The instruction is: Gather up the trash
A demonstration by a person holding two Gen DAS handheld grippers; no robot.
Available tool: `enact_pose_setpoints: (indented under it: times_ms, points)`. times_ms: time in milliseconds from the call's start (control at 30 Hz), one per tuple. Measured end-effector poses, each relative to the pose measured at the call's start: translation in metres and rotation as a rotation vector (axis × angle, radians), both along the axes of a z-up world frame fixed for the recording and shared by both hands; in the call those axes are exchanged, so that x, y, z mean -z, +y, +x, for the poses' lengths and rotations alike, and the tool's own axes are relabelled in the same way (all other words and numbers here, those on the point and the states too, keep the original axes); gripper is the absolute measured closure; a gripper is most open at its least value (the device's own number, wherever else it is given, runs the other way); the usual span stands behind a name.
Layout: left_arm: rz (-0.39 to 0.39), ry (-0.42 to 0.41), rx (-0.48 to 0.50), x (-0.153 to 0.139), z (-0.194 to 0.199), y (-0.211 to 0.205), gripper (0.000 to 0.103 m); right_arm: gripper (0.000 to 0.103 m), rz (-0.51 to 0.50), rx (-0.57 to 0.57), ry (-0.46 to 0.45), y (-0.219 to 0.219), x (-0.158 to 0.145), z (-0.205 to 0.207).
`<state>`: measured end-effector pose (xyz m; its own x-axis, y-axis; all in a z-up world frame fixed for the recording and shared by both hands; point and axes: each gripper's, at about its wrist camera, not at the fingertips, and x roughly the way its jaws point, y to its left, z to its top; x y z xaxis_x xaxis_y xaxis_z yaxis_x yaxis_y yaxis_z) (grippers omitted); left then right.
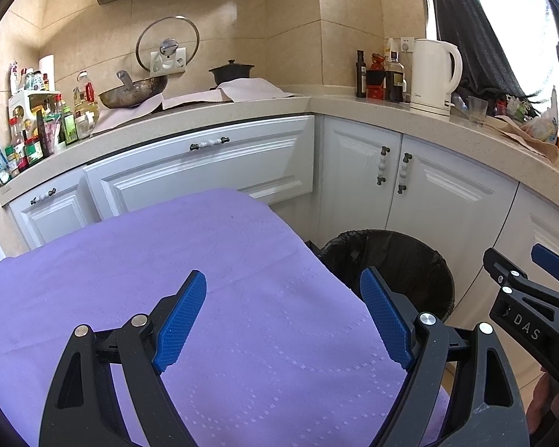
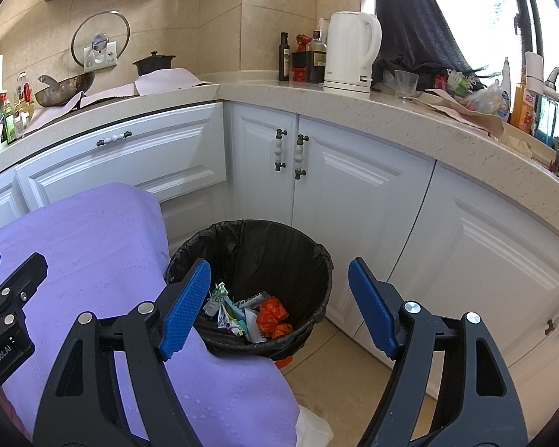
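A black bin [image 2: 264, 249] lined with a black bag stands on the floor by the white cabinets. Crumpled wrappers [image 2: 229, 309] and orange scraps [image 2: 274, 314] lie at its bottom. My right gripper [image 2: 279, 283] hovers open above the bin with nothing between its blue pads. My left gripper [image 1: 283, 290] is open over the purple cloth [image 1: 167, 260] that covers a table, also holding nothing. In the left wrist view the bin [image 1: 398, 264] shows past the cloth's right edge, and the right gripper's side [image 1: 525, 290] enters at far right.
White cabinets [image 2: 354, 186] wrap around the corner behind the bin. The counter [image 2: 316, 97] carries a white kettle [image 2: 350, 52], bottles [image 2: 313, 56], a glass [image 2: 406, 83], a wok [image 2: 63, 89] and a dark pot [image 2: 154, 62]. Beige floor tiles [image 2: 339, 372] lie right of the cloth.
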<state>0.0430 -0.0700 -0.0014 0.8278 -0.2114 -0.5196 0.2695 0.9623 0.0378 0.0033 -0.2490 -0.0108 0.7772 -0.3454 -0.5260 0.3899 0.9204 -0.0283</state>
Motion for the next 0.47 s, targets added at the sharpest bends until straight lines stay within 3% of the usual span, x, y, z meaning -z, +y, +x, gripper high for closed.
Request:
enact_pose_setpoints:
  times_ms: [200, 467]
  points:
    - [-0.003, -0.002, 0.001, 0.001, 0.003, 0.003, 0.019, 0.028, -0.002, -0.011, 0.008, 0.007, 0.0, 0.005]
    - [0.001, 0.028, -0.07, 0.004, 0.019, 0.035, 0.019, 0.026, 0.006, -0.092, 0.023, 0.035, 0.0, 0.024]
